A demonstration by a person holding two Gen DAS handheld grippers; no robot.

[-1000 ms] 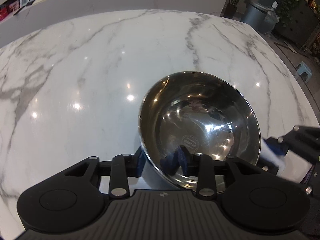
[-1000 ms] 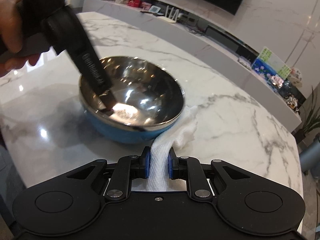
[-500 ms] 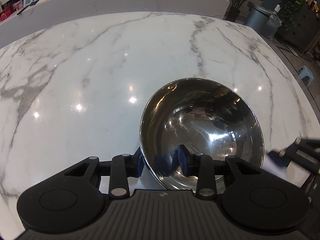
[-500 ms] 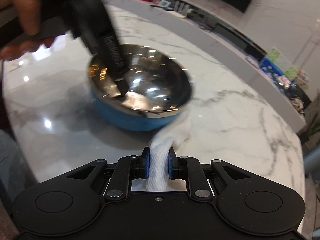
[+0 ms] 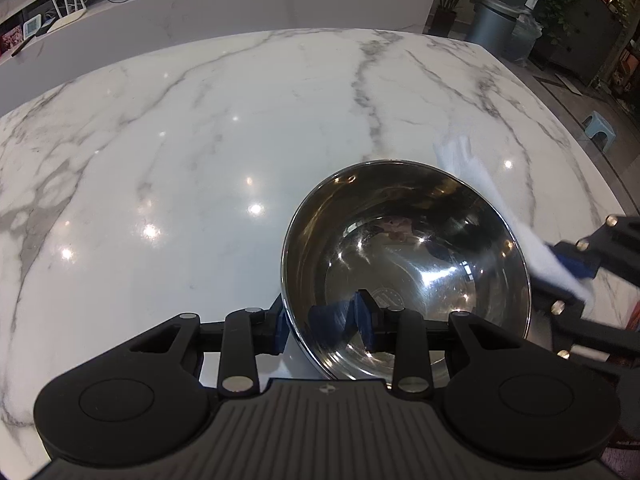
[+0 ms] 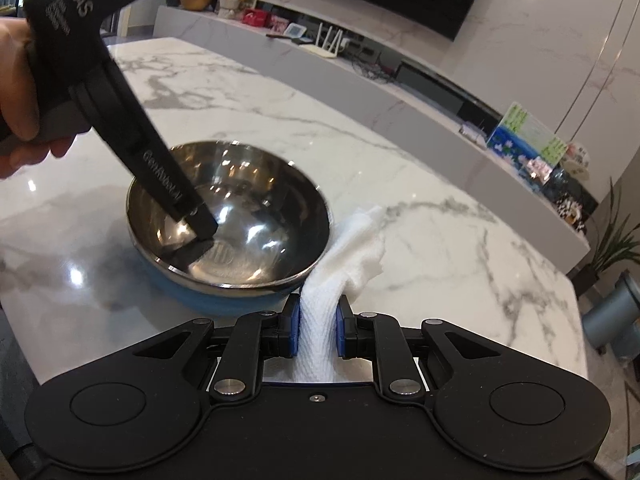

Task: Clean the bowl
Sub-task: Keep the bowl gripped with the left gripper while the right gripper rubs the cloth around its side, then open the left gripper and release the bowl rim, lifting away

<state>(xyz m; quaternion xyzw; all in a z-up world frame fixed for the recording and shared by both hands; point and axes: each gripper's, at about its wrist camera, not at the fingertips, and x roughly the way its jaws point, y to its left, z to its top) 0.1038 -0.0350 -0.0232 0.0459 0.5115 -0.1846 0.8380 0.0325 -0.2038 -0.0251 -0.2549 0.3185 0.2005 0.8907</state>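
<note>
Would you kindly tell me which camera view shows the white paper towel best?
The right wrist view: the paper towel sits centred, clamped in the right gripper. The left wrist view catches only a blurred strip beside the bowl.

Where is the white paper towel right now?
The paper towel is pinched in the right gripper, its loose end lying on the marble table just right of the bowl.

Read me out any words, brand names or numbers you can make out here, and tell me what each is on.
"DAS": on the handle of the black left hand-held gripper, right wrist view.
"GenRobot.AI": apparently, along that gripper's finger; partly blurred.
Round stamp in the bottom of the steel bowl with the blue outside: too small to read.
</note>
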